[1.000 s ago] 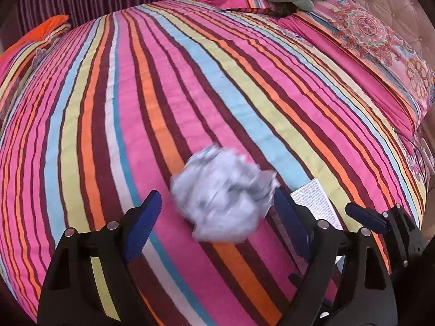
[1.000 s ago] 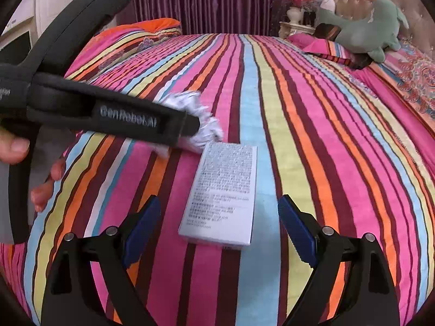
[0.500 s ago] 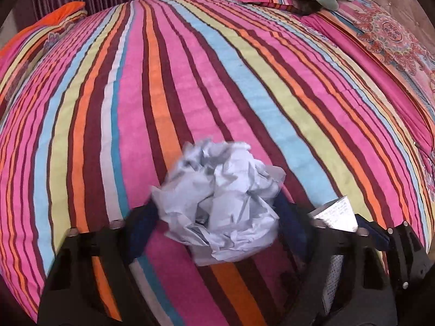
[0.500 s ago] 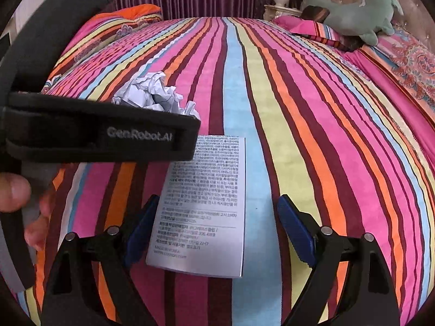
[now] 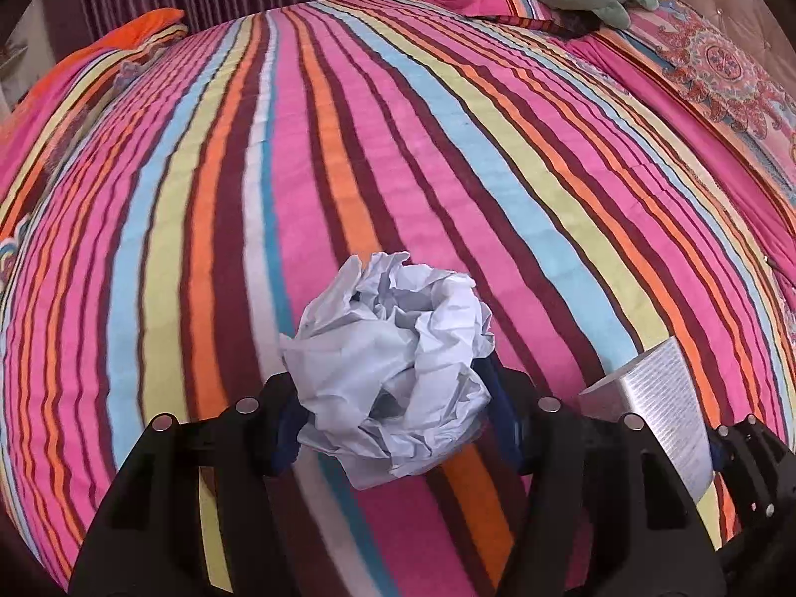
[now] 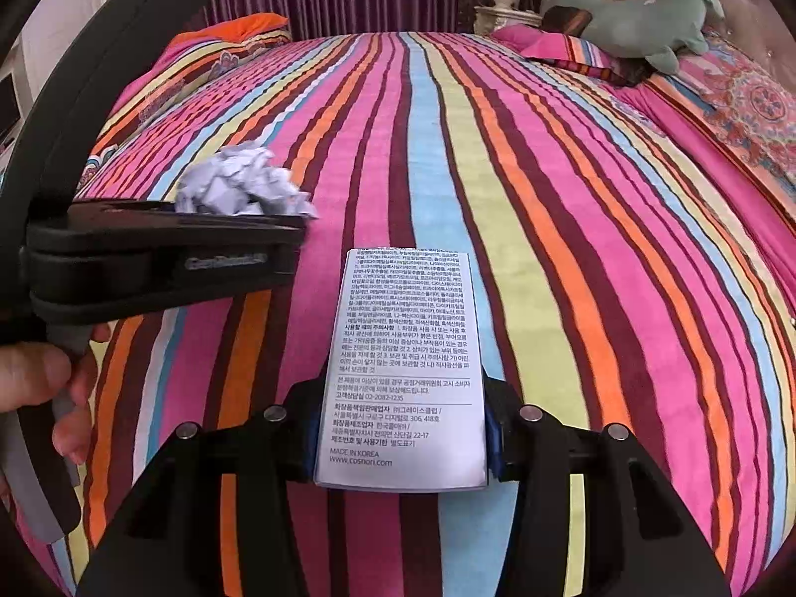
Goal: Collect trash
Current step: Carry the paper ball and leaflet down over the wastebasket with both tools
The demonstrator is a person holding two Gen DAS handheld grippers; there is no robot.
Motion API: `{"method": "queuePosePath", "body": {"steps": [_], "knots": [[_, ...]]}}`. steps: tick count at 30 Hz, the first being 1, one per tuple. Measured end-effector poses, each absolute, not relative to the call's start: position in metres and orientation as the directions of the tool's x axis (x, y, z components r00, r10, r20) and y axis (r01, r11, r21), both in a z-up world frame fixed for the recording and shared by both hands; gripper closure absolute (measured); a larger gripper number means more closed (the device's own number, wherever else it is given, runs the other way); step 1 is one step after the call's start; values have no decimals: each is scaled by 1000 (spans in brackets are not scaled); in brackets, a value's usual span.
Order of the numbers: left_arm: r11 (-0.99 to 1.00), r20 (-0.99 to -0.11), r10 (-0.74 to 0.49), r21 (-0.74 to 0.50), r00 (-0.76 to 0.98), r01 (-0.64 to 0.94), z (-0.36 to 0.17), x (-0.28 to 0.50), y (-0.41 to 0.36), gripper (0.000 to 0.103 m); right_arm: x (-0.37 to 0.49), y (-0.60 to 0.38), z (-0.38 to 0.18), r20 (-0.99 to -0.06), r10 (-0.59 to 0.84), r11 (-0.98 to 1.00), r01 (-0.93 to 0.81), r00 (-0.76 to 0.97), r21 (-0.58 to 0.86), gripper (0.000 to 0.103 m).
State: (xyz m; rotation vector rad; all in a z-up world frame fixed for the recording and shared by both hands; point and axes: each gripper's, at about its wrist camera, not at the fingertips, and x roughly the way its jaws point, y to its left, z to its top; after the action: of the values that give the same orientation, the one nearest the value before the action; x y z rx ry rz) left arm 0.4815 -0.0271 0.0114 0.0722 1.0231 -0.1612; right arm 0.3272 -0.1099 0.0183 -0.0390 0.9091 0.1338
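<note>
Both tools have closed since a second ago, when their jaws stood spread around the trash on the bed. My left tool is now clenched on the crumpled paper ball, its blue pads pressed into either side of the wad, which bulges up and forward out of the jaws. From the right wrist view I see that same left tool from the side, with the paper ball sitting at its tip and held above the bedspread.

My right tool is clamped on the white printed box, gripping it by its near end across the narrow width; the box points away from me with its printed face up, and its far end appears lifted off the bed. In the left wrist view the box shows as a tilted white slab just right of my left tool, with part of the right tool behind it.

My left hand wraps the grey handle at the left edge of the right view.

Beneath everything lies the striped bedspread. Well away at the head of the bed rest a green plush toy, a patterned pillow, and an orange pillow on the far left.
</note>
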Motion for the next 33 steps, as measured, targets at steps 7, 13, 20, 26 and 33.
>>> {"method": "queuePosePath", "body": {"steps": [7,13,20,26,33], "knots": [[991,-838,-82,-10,540,135,31,439,-12,43,303,-116,29,-791,77,995,-97,606,23,58],[995,-834,-57,-3,549,99,38,398,7,43,280,-127,31,-800,75,997,-63,595,46,58],[998,-833,-23,15,553,65,44,346,26,43,247,-143,34,-804,89,995,-20,588,95,58],[999,-826,-6,24,563,46,51,288,39,43,204,-152,44,-793,101,993,-9,600,120,58],[998,-826,-2,32,564,50,50,207,42,43,142,-155,51,-782,136,987,-12,608,162,58]]}}
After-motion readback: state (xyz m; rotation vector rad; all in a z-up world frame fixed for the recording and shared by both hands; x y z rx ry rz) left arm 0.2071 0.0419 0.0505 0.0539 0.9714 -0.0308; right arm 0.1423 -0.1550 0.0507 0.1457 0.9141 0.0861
